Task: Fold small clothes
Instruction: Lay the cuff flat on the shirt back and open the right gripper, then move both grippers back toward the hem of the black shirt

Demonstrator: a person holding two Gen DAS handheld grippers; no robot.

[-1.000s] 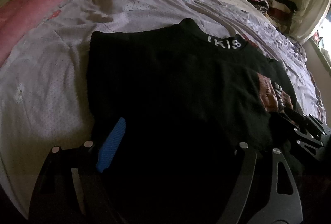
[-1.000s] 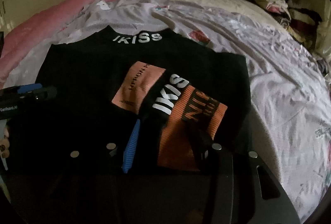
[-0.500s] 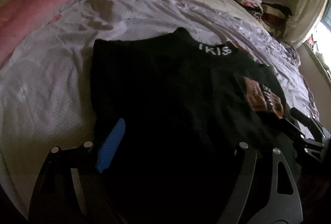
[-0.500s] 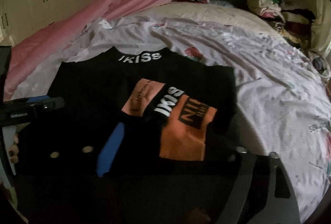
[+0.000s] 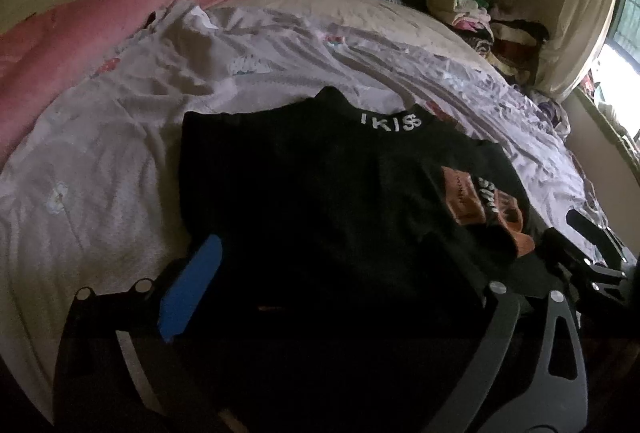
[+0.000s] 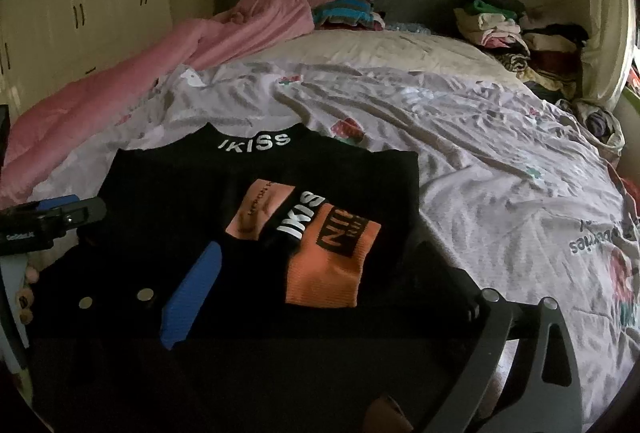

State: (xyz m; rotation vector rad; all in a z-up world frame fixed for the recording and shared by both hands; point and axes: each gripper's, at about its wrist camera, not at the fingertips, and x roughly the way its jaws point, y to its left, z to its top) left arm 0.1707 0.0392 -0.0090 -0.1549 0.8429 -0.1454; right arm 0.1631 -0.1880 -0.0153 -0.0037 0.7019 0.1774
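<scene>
A black top (image 6: pixel 192 201) with a white "IKISS" collar lies flat on the lilac bed sheet (image 6: pixel 500 169). Its orange-patched sleeve (image 6: pixel 332 265) is folded across the body. My right gripper (image 6: pixel 340 305) hovers over the near hem, jaws opening wide; the sleeve lies free ahead of them and the pads press on nothing. My left gripper (image 5: pixel 344 297) is over the top's (image 5: pixel 320 201) near left part. Its jaws are opening too, with the blue pad (image 5: pixel 192 285) by the cloth's edge and nothing pinched. Each gripper shows in the other's view: the left gripper (image 6: pixel 52 221) and the right gripper (image 5: pixel 588 253).
A pink blanket (image 6: pixel 168 65) runs along the bed's left side. Folded clothes (image 6: pixel 344 13) lie at the dark headboard and a bigger pile (image 6: pixel 520 37) sits at the far right corner. Wardrobe doors (image 6: pixel 80 13) stand left; a bright window (image 5: pixel 624 33) is on the right.
The right jaws spread from around the orange sleeve and let it go; it now lies flat on the top. Both grippers rose and drew back. The left jaws widened slightly.
</scene>
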